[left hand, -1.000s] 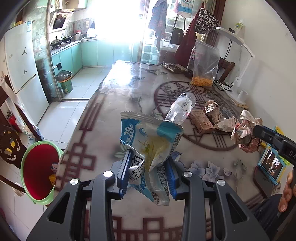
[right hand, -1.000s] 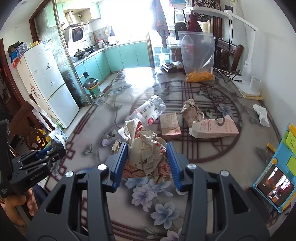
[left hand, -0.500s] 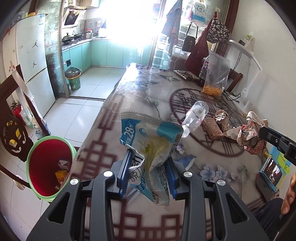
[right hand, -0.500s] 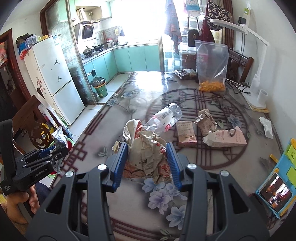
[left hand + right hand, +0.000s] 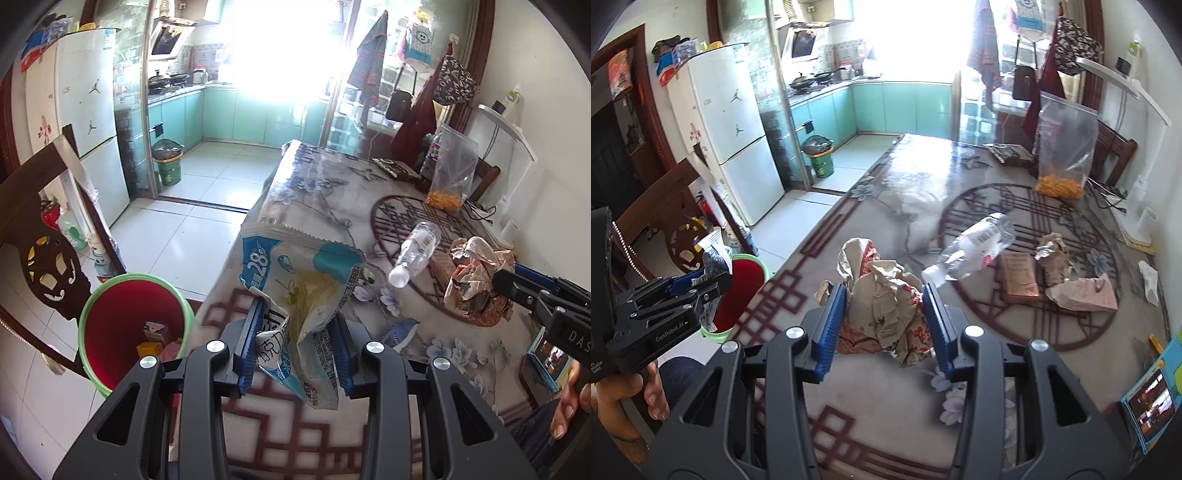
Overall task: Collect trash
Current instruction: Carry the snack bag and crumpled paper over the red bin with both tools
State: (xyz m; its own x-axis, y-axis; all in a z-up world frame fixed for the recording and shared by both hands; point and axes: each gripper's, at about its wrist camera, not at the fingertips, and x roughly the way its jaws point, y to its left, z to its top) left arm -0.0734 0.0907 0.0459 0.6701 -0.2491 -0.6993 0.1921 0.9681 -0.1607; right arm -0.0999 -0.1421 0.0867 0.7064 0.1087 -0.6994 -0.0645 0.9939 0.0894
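My left tool (image 5: 297,336) is closed on a blue and white snack wrapper (image 5: 301,295); both blue pads press its crumpled lower part, and the upper part with the serrated edge stands up above the fingers. I see this tool over the near edge of the desk (image 5: 314,184), and down to its left the red bin with a green rim (image 5: 122,328) stands on the tiled floor, with some small boxes already lying in it. My right tool (image 5: 886,321) is closed on a ball of crumpled brown paper (image 5: 882,295) with red print, which fills the whole space between the pads and rises above them. In the left wrist view this same ball appears far to the right of the left tool, in front of the black fingers of the right one. Beyond the right tool, on the desk, a clear plastic bottle (image 5: 975,247) lies on its side, and just to the right of it I see a flat brown packet (image 5: 1019,273), a smaller crumpled paper (image 5: 1052,258) and a pale pink carton (image 5: 1086,295) lying flat. Farther back a clear bag with orange snacks (image 5: 1063,147) stands upright. In the right wrist view the left tool is at the far left, held by a hand (image 5: 624,395), with the bin partly hidden behind it.
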